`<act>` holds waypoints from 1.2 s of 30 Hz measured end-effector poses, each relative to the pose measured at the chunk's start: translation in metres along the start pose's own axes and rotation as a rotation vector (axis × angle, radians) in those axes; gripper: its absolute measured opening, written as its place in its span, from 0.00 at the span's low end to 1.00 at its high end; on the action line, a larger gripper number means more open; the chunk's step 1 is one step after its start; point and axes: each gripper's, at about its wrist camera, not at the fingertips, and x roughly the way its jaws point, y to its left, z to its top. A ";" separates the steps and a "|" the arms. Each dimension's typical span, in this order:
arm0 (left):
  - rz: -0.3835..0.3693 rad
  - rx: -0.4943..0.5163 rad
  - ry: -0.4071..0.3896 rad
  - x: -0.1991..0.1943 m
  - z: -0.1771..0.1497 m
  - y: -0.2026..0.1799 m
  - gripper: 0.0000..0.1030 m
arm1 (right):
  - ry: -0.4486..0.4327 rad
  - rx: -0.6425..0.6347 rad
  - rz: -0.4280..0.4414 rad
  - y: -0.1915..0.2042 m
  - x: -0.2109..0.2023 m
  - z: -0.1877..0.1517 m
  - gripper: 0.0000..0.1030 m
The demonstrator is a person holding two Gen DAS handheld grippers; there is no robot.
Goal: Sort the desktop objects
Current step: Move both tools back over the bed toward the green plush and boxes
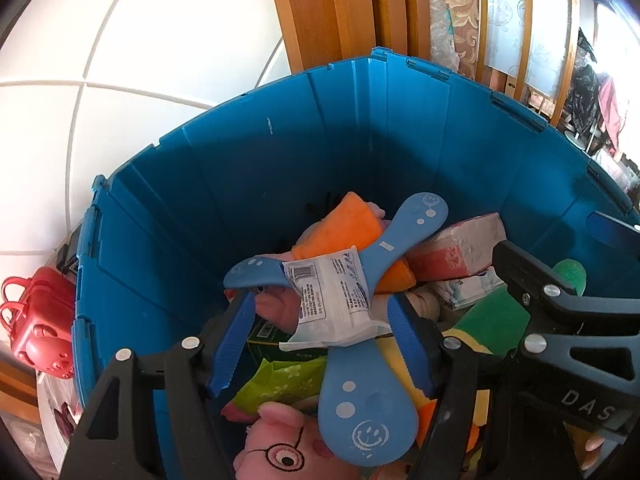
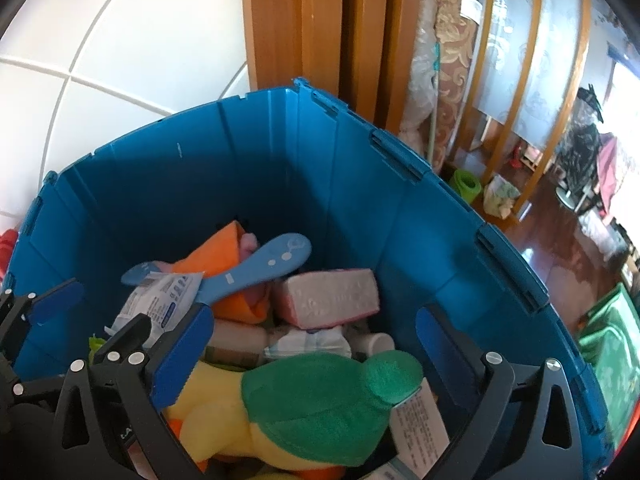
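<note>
1. A blue bin (image 1: 248,168) stands on a white tiled floor (image 1: 120,60), filled with mixed things.
2. On top of the pile lies a blue three-armed boomerang toy (image 1: 360,392) with smiley faces, and a white wipes packet (image 1: 332,300) rests across its middle.
3. The left gripper (image 1: 320,344) hangs over the bin with its blue fingers (image 1: 230,344) partly apart; the packet and one arm of the boomerang lie between them, and the pads do not press on either.
4. The right gripper (image 2: 308,360) has its fingers (image 2: 180,356) spread wide, holding nothing.
5. Between and below the right fingers lies a yellow plush with a green cap (image 2: 320,400) and a white tag.
6. Deeper in the bin sit an orange cloth (image 1: 344,228), a pink tissue pack (image 2: 332,300) and a pink pig plush (image 1: 276,448).
7. A red toy case (image 1: 40,324) lies outside the bin on the left.
</note>
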 end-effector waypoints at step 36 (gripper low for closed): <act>0.181 -0.264 -0.239 -0.176 -0.229 0.280 0.84 | -0.309 -0.171 0.471 0.175 -0.250 -0.085 1.00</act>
